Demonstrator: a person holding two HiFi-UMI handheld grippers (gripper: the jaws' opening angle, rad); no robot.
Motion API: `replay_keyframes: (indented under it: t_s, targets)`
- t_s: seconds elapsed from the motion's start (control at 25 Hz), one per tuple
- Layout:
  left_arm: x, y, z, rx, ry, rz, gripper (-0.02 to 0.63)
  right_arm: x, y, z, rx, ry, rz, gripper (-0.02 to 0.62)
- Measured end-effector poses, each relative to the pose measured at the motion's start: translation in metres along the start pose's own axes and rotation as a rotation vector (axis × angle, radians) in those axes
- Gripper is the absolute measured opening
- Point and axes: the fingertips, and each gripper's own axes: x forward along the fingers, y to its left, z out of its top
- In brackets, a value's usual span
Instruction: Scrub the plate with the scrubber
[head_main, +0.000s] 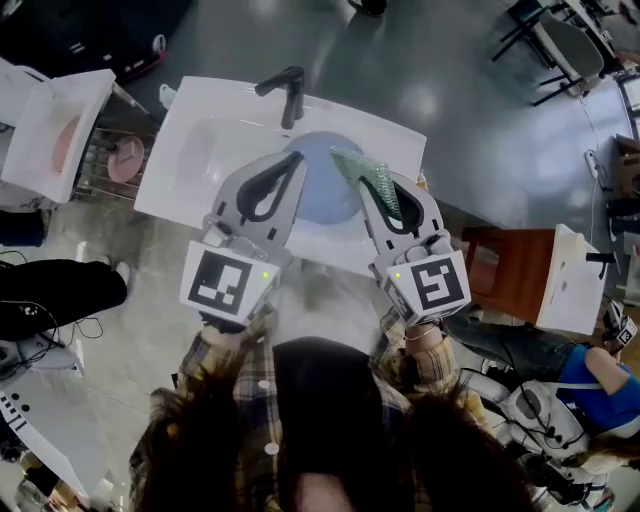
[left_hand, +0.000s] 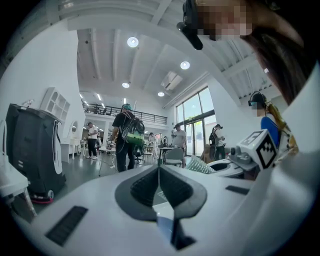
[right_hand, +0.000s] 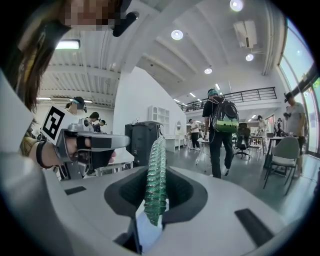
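A light blue plate (head_main: 322, 195) lies in the basin of the white sink (head_main: 200, 150), under the black faucet (head_main: 290, 95). Both grippers are held up over the sink and point forward. My left gripper (head_main: 297, 160) (left_hand: 159, 171) is shut, and I see nothing between its jaws. Its tip is over the plate's left part. My right gripper (head_main: 372, 190) (right_hand: 157, 172) is shut on a green knobbly scrubber (head_main: 352, 165) (right_hand: 155, 170), which sticks out past the fingertips above the plate's right side. In the left gripper view the scrubber (left_hand: 200, 165) shows at the right.
A dish rack with a pink plate (head_main: 125, 158) stands left of the sink. A brown stool (head_main: 510, 270) is at the right. Ahead is an open hall with a black case (left_hand: 35, 150), chairs and several people, one with a green backpack (right_hand: 220, 125).
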Motion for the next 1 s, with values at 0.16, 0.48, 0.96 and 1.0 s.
replay_keyframes:
  t_s: [0.16,0.48,0.96,1.0]
  targets:
    - [0.002,0.013,-0.004,-0.017,0.036,-0.021,0.020,0.016,-0.009,-0.009,0.047,0.024,-0.040,0.091]
    - [0.010,0.032,-0.030,-0.038,0.086,-0.044,0.020,0.037,-0.023,-0.018,0.083,0.039,-0.083,0.091]
    - [0.049,0.049,-0.117,-0.082,0.189,-0.141,0.021,0.063,-0.033,-0.056,0.117,0.128,-0.104,0.091]
    - [0.050,0.050,-0.126,-0.090,0.197,-0.147,0.021,0.065,-0.031,-0.062,0.120,0.138,-0.101,0.091]
